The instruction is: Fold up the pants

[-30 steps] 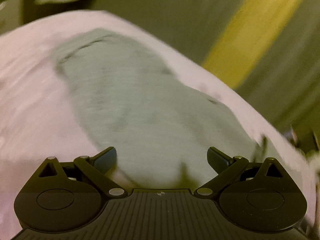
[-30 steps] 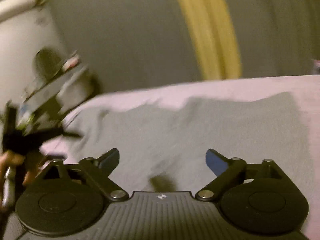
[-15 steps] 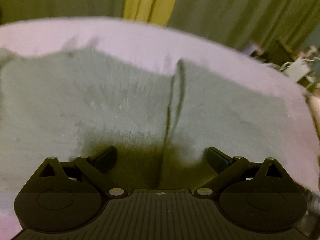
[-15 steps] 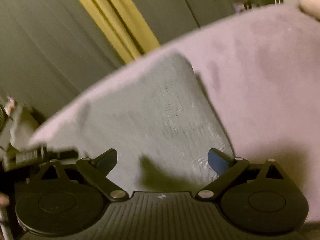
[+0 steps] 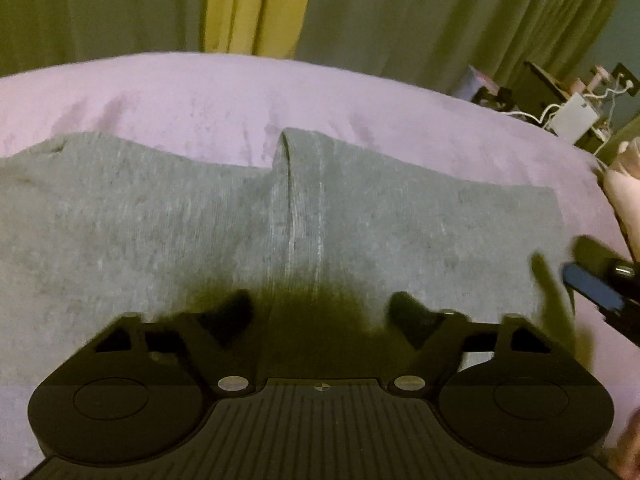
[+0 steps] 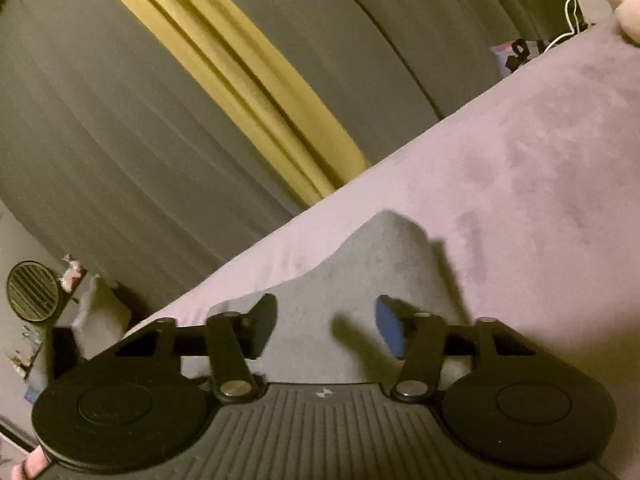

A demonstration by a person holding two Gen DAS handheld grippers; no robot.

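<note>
Lilac bedspread [image 5: 280, 96] under blurred grey pants [image 5: 160, 232], left end cropped.

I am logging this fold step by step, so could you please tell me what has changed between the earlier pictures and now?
The left claw has swung from the end of the grey pants to face their centre seam. The right claw has tilted and moved to the pants' corner, its fingers now narrower apart. Nothing was gripped or released. Both claws are still open, and the pants still lie flat on the purple bedspread.
</note>
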